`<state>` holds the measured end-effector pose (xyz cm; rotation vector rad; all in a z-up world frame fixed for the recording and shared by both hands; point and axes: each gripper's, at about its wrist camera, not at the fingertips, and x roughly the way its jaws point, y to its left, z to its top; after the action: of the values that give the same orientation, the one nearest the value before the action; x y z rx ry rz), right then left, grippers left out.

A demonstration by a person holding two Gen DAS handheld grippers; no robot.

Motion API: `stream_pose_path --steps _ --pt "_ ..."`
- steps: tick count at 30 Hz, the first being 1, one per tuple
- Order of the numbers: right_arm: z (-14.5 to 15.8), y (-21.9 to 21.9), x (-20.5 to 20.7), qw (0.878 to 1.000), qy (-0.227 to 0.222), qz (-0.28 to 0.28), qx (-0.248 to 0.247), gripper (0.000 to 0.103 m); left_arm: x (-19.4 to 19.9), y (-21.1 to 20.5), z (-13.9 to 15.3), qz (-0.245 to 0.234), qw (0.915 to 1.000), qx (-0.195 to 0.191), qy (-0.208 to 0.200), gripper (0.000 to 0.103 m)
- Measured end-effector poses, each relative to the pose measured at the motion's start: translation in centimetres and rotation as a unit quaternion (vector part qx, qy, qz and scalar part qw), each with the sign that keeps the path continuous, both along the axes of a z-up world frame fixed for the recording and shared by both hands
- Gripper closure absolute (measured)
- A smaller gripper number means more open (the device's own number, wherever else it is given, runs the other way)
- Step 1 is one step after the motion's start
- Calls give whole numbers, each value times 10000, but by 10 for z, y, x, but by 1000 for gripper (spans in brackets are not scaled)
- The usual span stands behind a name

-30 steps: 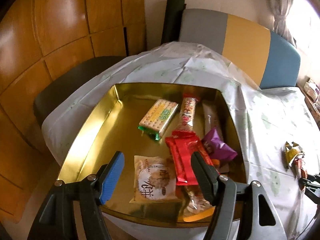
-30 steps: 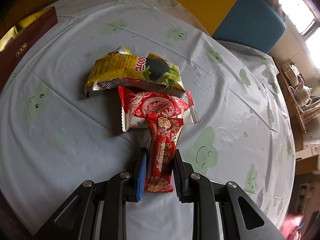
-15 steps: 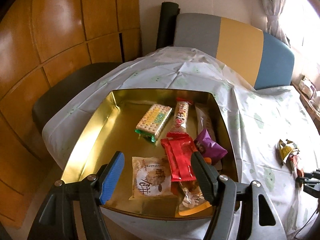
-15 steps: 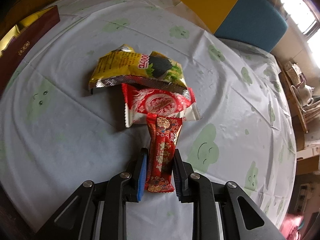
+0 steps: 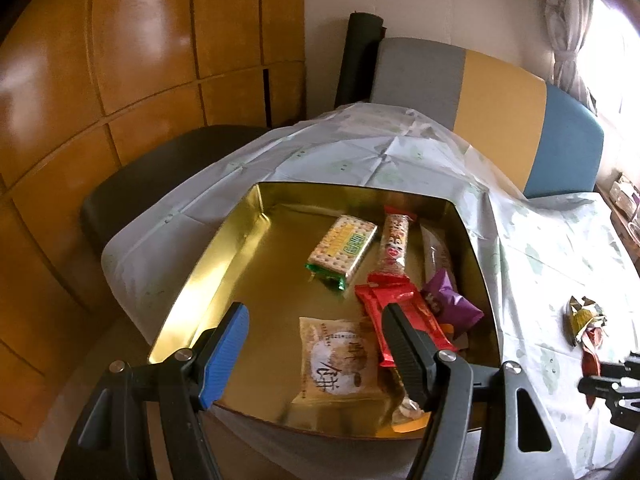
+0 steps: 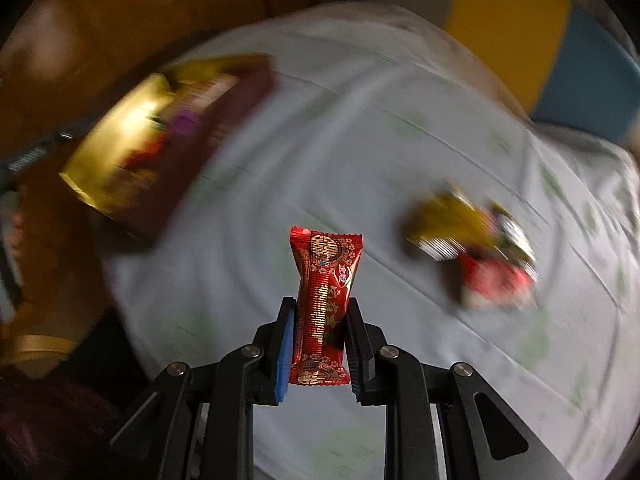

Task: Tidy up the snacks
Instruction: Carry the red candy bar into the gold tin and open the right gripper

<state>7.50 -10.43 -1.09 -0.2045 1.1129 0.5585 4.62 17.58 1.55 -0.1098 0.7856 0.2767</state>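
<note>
Left wrist view: the left gripper (image 5: 316,344) hangs over the near edge of a gold tin (image 5: 208,276), its fingers spread wide with nothing between them. Only this view shows the tin's contents clearly: a cracker pack (image 5: 342,250), a long wafer bar (image 5: 395,242), a pale bar (image 5: 436,252) beside it, a purple packet (image 5: 450,302), red bars (image 5: 400,312) and a beige cake packet (image 5: 338,360). The black finger hides part of the red bars and of an orange-edged wrapper (image 5: 408,420) at the tin's near rim. At the right edge a small heap of wrappers (image 5: 584,322) lies on the tablecloth (image 5: 540,264), and the dark tip of the right gripper (image 5: 600,376) is cut off by the frame.

Right wrist view: the right gripper (image 6: 319,348) is clenched on a red candy packet (image 6: 324,308), which stands upright between the pads, clear of the tablecloth (image 6: 320,140). Everything behind is smeared by blur: the tin (image 6: 132,152) at the left shows only gold and dark red sides with colour patches inside, and the remaining yellow packet (image 6: 452,220) and red packet (image 6: 496,280) on the cloth to the right cannot be read.
</note>
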Motion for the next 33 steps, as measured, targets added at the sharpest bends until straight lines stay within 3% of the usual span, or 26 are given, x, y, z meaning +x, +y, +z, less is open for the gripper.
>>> stream_pose_path --steps 8,13,18,27,33 --pt "33 104 17 9944 -293 574 836 80 -7 12 5 143 9998 42 -131 33" --pt "22 146 30 9927 -104 692 983 80 -11 22 7 269 9995 52 -186 33" --pt "2 178 31 9942 -7 692 823 75 -14 30 6 349 9992 83 -183 33" --pt "3 170 20 9946 -173 725 720 74 -15 30 6 364 9991 93 -199 33" --pt "15 149 13 9946 -493 588 705 61 -15 22 7 251 9993 154 -209 33"
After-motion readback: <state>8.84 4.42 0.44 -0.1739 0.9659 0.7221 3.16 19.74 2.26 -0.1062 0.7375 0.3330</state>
